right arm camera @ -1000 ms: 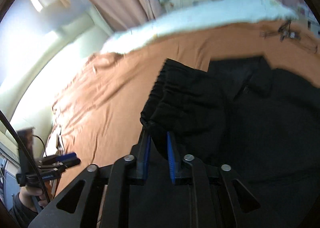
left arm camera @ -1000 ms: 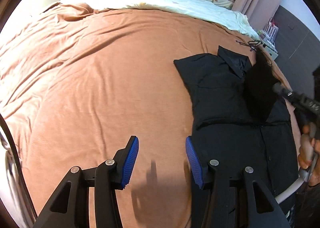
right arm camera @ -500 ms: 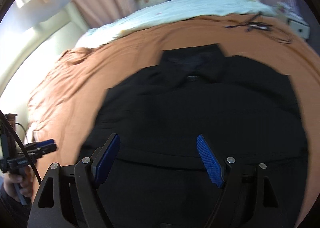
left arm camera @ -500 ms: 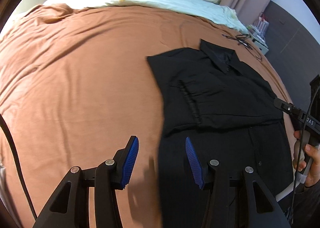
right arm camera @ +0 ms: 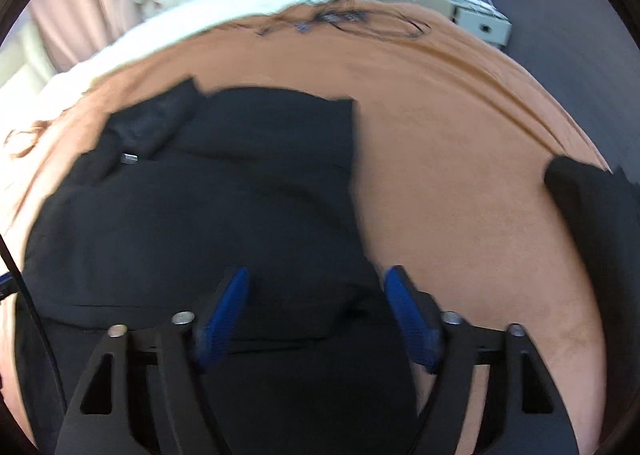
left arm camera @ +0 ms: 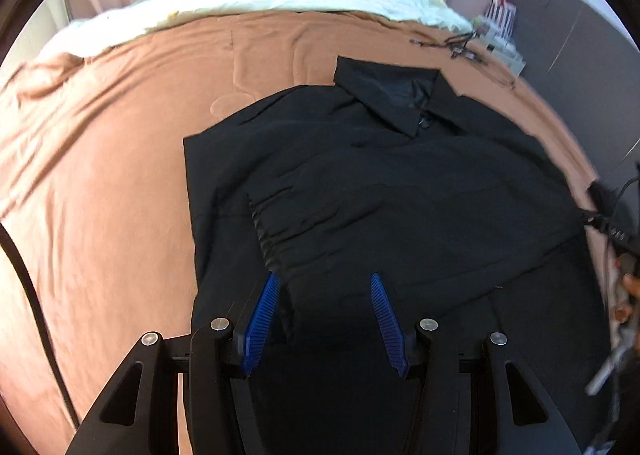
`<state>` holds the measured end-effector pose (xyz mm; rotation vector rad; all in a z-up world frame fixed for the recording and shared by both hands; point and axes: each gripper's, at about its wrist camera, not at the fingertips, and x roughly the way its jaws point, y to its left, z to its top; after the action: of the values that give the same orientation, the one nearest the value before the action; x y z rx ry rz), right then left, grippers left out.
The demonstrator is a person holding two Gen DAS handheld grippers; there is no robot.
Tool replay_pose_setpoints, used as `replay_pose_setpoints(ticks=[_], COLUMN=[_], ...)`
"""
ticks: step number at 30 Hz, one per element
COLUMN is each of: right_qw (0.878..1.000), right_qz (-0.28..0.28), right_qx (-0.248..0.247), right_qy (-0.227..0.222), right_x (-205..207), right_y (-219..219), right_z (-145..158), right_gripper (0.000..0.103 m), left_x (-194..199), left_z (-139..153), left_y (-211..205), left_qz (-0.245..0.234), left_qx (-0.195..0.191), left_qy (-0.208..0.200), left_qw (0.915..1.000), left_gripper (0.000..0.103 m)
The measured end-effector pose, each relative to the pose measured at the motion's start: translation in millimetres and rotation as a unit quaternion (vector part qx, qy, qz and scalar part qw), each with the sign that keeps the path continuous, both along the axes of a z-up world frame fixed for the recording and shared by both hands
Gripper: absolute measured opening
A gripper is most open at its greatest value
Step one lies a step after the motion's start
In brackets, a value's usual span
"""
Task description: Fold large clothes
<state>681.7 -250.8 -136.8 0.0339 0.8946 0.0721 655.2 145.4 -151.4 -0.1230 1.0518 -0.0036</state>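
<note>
Black collared shirt (left arm camera: pixel 400 195) on your bed: sleeves folded in, lengthwise folds left | left claw (left arm camera: pixel 324 319) open, empty | right claw (right arm camera: pixel 316 311) closing, gripping nothing

No readable text in either view, small metal tag (right arm camera: pixel 129 158) at the black shirt (left arm camera: pixel 400 191) collar too blurred to read
</note>
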Motion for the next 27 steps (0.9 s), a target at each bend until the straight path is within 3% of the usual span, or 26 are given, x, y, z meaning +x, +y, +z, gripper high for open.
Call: replay_pose_setpoints(ticks=[4, 7, 12, 19, 27], right_qw=[1.0, 0.999, 0.998, 0.997, 0.994], right_qz=[-0.026, -0.039, -0.04, 0.03, 0.057], right_qx=[0.007, 0.018, 0.042, 0.067, 0.095], right_qy=[0.011, 0.006, 0.006, 0.002, 0.012], right_x=[13.5, 14.3, -3.8, -55.4, -126.4], right_y=[-3.3, -6.6, -20.2, -52.3, -86.9], right_z=[-17.0, -18.2, -11.6, 12.3, 17.3], right_gripper=[0.065, 0.065, 0.065, 0.065, 0.066], left_x=[7.9, 5.4, -2.3, -48.7, -129.9], left_z=[-25.4, -35.3, -23.4, 20.6, 57.4], left_y=[-0.6, 6.8, 15.7, 34.2, 41.0], left_qz=[0.01, 0.017, 0.048, 0.053, 0.062], left_qx=[0.034, 0.029, 0.059, -0.007, -0.031], left_qy=[0.034, 0.045, 0.045, 0.017, -0.003], left_qw=[0.9988, 0.9984, 0.9961, 0.9984, 0.9976], left_gripper=[0.051, 0.051, 0.041, 0.041, 0.042])
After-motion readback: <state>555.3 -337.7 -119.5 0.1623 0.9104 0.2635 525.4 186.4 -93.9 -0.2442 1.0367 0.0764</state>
